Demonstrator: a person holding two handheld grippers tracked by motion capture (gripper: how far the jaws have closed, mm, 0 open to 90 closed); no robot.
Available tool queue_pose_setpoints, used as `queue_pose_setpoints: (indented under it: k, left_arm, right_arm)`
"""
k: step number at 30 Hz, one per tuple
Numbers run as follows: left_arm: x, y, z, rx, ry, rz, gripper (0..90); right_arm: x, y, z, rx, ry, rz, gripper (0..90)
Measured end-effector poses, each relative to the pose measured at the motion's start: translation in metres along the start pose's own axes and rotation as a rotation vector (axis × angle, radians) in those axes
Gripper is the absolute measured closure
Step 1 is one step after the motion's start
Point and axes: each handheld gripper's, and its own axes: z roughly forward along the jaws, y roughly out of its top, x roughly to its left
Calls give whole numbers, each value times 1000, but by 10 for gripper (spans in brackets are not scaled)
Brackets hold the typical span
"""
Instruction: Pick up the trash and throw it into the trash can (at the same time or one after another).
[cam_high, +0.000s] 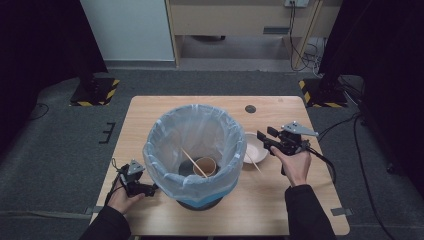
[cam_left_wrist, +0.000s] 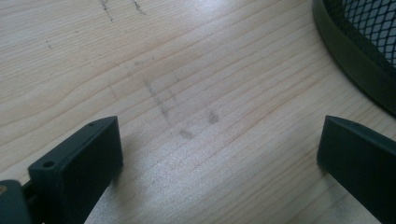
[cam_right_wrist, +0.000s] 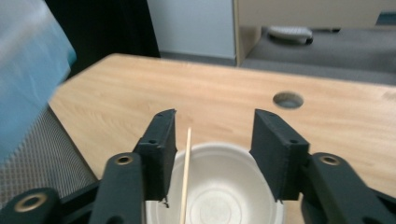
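A white paper bowl (cam_high: 253, 146) sits on the wooden table (cam_high: 280, 200) just right of a mesh bin lined with a pale blue bag (cam_high: 165, 130). A thin wooden stick (cam_high: 254, 163) leans on the bowl's near rim. My right gripper (cam_high: 264, 138) hovers over the bowl (cam_right_wrist: 224, 196), open, and the stick (cam_right_wrist: 186, 177) stands between its jaws close to the left one, apart from the pads. In the bin lie a brown paper cup (cam_high: 204, 166) and another stick (cam_high: 193, 162). My left gripper (cam_high: 151, 189) rests open on the table by the bin's base (cam_left_wrist: 364, 46), nothing between its jaws (cam_left_wrist: 219, 149).
A round cable hole (cam_high: 250, 109) lies in the tabletop behind the bowl, and it is ahead of my jaws in the right gripper view (cam_right_wrist: 288, 100). The bin's bag (cam_right_wrist: 28, 70) and mesh wall (cam_right_wrist: 42, 158) stand close on the left there. Grey carpet surrounds the table.
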Motion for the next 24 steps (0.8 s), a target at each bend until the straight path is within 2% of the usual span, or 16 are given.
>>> queue_pose_setpoints:
  k: [8, 15, 16, 17, 24]
  left_arm:
    - [0, 0, 0, 0, -1, 0, 0]
    - [0, 0, 0, 0, -1, 1, 0]
    - [0, 0, 0, 0, -1, 1, 0]
    - [0, 0, 0, 0, -1, 1, 0]
    - [0, 0, 0, 0, 0, 1, 0]
  right_arm:
    - [6, -19, 24, 83, 11, -3, 572]
    - [10, -31, 35, 135, 25, 7, 599]
    - [11, -34, 39, 160, 26, 5, 609]
    - [11, -34, 39, 160, 26, 5, 609]
    - [14, -44, 47, 247, 32, -19, 652]
